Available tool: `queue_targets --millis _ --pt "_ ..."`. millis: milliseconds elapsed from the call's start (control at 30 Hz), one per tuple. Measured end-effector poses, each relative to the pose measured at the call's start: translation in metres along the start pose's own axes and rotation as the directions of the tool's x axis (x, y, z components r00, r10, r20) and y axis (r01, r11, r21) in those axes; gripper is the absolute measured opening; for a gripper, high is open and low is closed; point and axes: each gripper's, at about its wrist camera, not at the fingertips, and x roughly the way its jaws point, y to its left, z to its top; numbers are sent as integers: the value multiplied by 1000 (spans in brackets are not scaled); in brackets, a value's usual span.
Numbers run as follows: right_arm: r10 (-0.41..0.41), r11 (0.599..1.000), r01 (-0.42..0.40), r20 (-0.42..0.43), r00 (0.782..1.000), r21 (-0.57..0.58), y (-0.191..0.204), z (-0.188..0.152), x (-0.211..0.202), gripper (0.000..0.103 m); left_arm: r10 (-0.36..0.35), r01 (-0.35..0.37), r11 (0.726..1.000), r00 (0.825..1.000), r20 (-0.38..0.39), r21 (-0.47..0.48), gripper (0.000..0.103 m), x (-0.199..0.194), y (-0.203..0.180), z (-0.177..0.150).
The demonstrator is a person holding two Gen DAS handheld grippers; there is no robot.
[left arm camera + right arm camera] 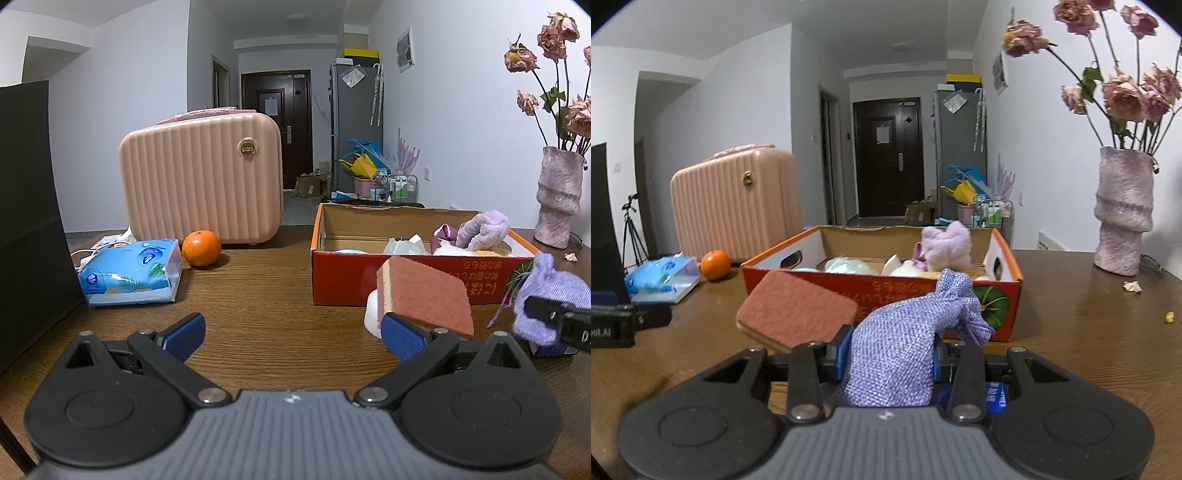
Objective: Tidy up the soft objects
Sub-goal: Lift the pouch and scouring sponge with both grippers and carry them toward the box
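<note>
Soft purple pouch point(897, 343) sits clamped between the blue pads of the right gripper point(888, 356), its gathered neck flopping toward one o'clock, just short of the red cardboard box point(960, 291). At about eleven o'clock from it a pink-and-yellow sponge point(796, 308) lies tilted on the wooden table point(1071, 325), propped on something white that I can't make out.

Over on the other side, the left gripper point(295, 334) stands spread wide with nothing between its pads; its right fingertip point(402, 334) is just beside the sponge's near edge.

Inside the box, a lilac plush point(945, 243) and other soft things lie heaped toward the right end. Farther back at ten o'clock sit a blue tissue pack point(131, 271), an orange point(201, 247) and a pink ribbed case point(201, 177). At two o'clock stands a vase point(1123, 214) of dried roses.
</note>
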Motion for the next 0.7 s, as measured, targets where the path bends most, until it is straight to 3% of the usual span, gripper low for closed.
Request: queue_targets --millis 700 --pt "-44 999 43 44 998 30 -45 4 -4 39 -33 34 995 999 -14 91 103 15 -56 2"
